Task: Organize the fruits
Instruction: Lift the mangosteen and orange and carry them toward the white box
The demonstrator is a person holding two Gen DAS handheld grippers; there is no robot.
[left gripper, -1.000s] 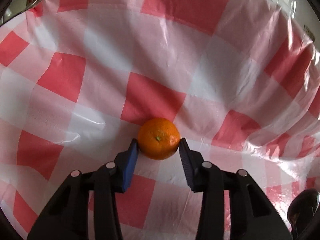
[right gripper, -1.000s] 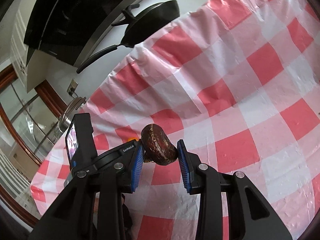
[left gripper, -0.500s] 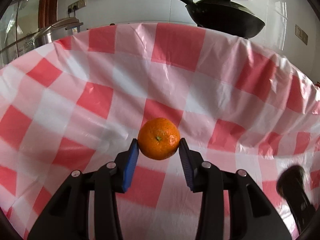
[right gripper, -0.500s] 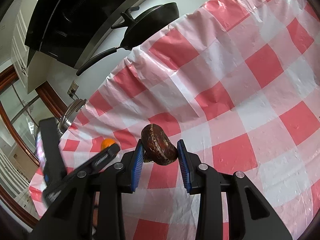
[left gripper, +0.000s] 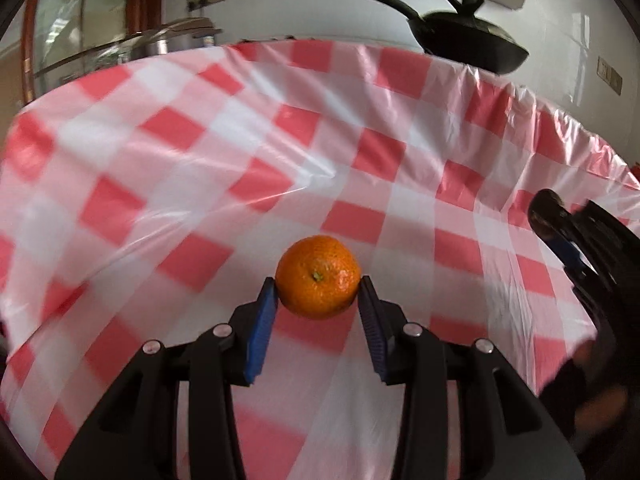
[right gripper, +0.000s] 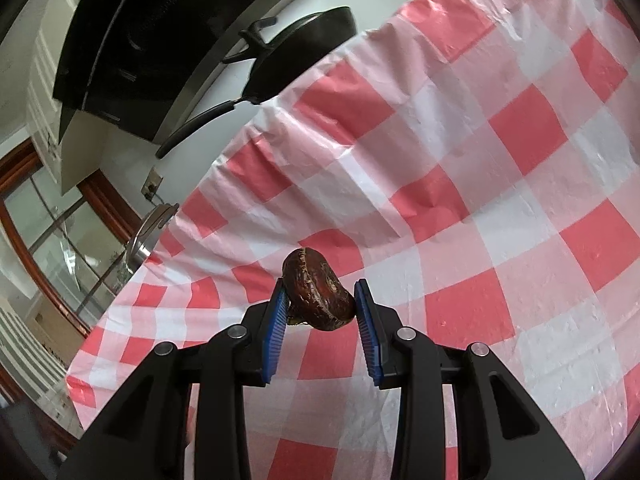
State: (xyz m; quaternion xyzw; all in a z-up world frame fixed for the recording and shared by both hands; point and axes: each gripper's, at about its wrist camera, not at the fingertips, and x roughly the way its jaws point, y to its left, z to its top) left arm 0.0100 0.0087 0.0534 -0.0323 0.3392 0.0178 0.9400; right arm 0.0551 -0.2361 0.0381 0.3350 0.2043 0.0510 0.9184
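**Orange peel and dark brown rind, each pinched in blue pads above the checked cloth**

Orange, dimpled peel fills the gap of the left tongs (left gripper: 318, 294): the mandarin (left gripper: 318, 276) sits clamped at its widest part between the two blue pads (left gripper: 262, 320), stem scar facing the camera, held clear of the tabletop (left gripper: 168, 184). Gripping across the middle likely keeps a round fruit from rolling out while it is carried. The right tongs (right gripper: 320, 304) are likewise clenched on a dark brown, wrinkled fruit (right gripper: 318, 296), lying slantwise between the pads and also off the cloth; what kind of fruit it is I cannot tell. With one fruit in each hand, both seem to be on their way to wherever the fruits belong.

That destination is not visible: no bowl, basket or tray shows in either view, only red-and-white plastic cloth. The left view is smeared, so the cloth's folds are hard to read. At its right edge a dark, blurred shape, probably the other gripper with its fruit, is cut off by the frame. Beyond the tabletop stand a black pan (left gripper: 468, 40) and a steel pot (left gripper: 172, 38), partly hidden by the cloth's far edge.
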